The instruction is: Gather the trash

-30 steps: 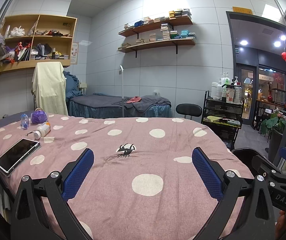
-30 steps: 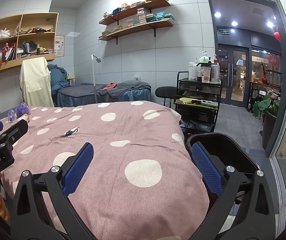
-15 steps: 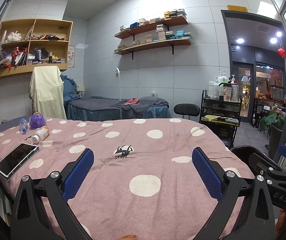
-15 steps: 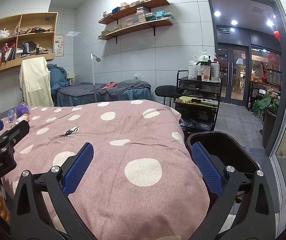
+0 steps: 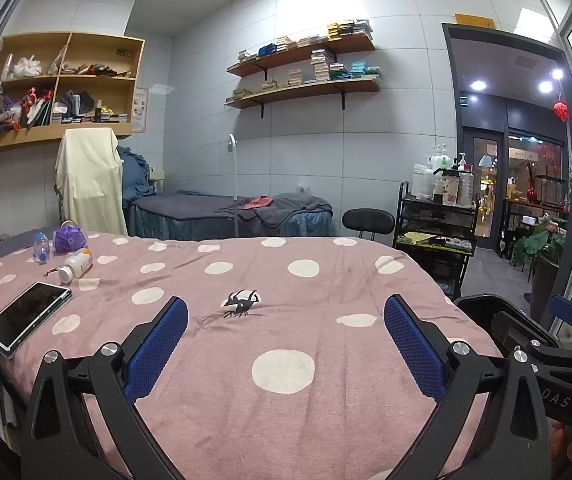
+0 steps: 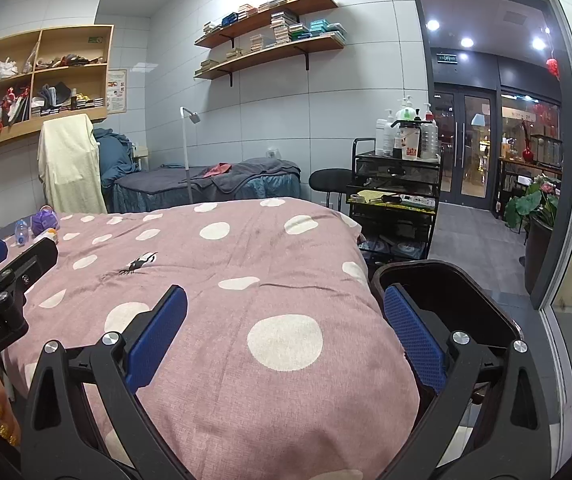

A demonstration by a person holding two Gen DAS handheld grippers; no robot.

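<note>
Since a second ago the left view has lifted slightly: the bed [image 5: 286, 280] sits lower in the picture and the things on it look a little farther off, while the right view is nearly unchanged. Nothing on the bed has moved. Both tools hang above its near edge, empty. The left gripper [image 5: 286, 344] has its fingers [image 5: 158, 344] wide apart, and so does the right gripper [image 6: 286, 340].

On the pink dotted cover lie one black scrap [image 5: 241, 303] near the middle, one white bottle [image 5: 74, 266] on its side, one small clear bottle [image 5: 40, 247] and one purple wad [image 5: 69, 239], these three close together near the far left corner. One phone [image 5: 26, 316] lies at the left edge. One black bin [image 6: 445, 300] stands just beside the bed's right edge.
</note>
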